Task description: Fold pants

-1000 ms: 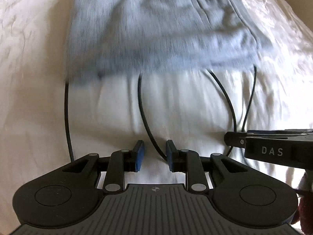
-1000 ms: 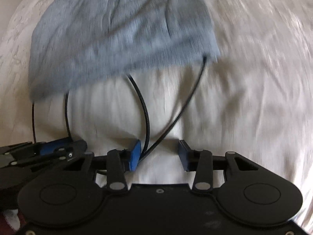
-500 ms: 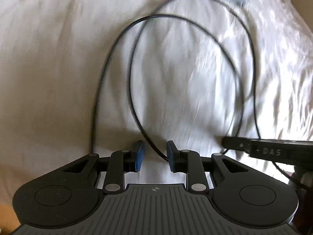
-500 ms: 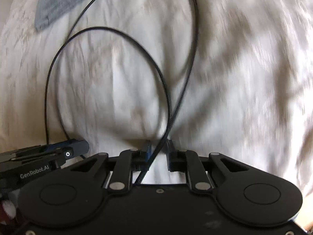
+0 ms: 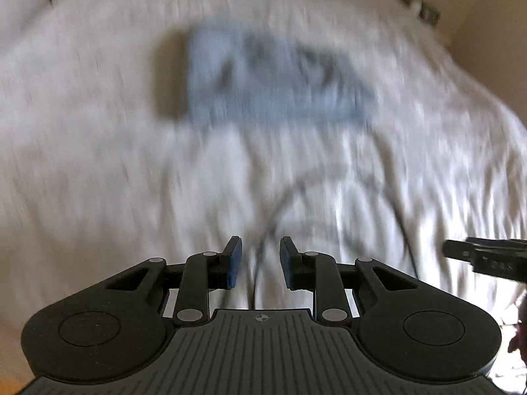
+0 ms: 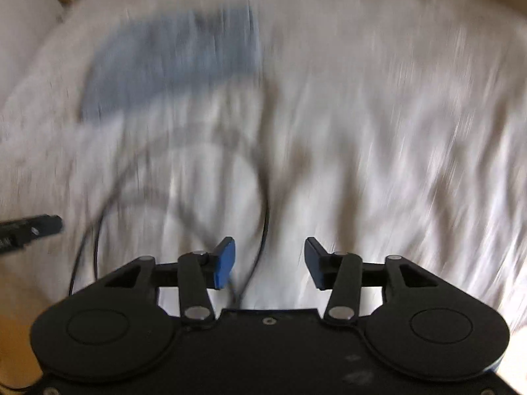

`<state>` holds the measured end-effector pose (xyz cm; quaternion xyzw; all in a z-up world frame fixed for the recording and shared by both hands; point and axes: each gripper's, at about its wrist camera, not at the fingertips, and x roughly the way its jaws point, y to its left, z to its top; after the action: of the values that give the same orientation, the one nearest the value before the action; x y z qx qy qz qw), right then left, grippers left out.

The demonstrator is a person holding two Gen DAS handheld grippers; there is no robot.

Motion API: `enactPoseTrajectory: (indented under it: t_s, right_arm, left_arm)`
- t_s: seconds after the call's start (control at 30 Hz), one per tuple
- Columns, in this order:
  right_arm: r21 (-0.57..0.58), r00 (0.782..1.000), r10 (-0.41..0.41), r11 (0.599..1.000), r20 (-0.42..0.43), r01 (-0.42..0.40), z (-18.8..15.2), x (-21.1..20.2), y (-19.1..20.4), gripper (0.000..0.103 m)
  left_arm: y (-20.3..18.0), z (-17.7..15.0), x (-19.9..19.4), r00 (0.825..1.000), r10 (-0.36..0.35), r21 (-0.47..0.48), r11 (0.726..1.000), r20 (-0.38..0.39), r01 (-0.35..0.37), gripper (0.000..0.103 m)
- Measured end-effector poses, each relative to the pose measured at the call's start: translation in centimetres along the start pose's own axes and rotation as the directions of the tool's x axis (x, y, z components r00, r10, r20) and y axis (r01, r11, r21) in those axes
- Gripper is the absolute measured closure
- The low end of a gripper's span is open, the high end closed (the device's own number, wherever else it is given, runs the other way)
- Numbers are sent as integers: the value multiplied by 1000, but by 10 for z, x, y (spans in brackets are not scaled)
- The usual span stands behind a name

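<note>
Your left gripper hung above the rumpled white bedsheet with its blue-padded fingers parted, gripping nothing, a thin black cable trailing between them. Your right gripper sat beside it, spread wider and equally empty. Well ahead of both, the folded blue-grey pants lay flat on the sheet, badly blurred.
</note>
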<state>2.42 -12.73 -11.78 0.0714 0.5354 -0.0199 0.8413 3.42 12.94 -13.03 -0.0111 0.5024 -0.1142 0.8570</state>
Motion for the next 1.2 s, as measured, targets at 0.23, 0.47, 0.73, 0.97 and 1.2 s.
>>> enactPoseTrajectory:
  t_s: [0.23, 0.47, 0.73, 0.97, 1.2]
  right_arm:
    - [-56, 963, 82, 996, 258, -70, 81, -26, -11, 41]
    - [-94, 912, 221, 975, 345, -201, 119, -63, -6, 34]
    - [-114, 890, 270, 963, 368, -245, 125, -71, 5, 29]
    - [-108, 887, 280, 960, 368, -259, 123, -79, 6, 27]
    - [-102, 887, 288, 958, 360, -269, 117, -78, 4, 26]
  left_arm:
    - [-28, 64, -9, 990, 76, -15, 997, 122, -74, 78]
    - [-40, 81, -17, 985, 76, -38, 997, 153, -70, 78]
    - [-47, 86, -33, 978, 119, -66, 992, 171, -109, 78]
    - [-48, 86, -40, 970, 163, -68, 986, 179, -154, 78]
    - [-53, 83, -42, 968, 174, -66, 984, 181, -164, 78]
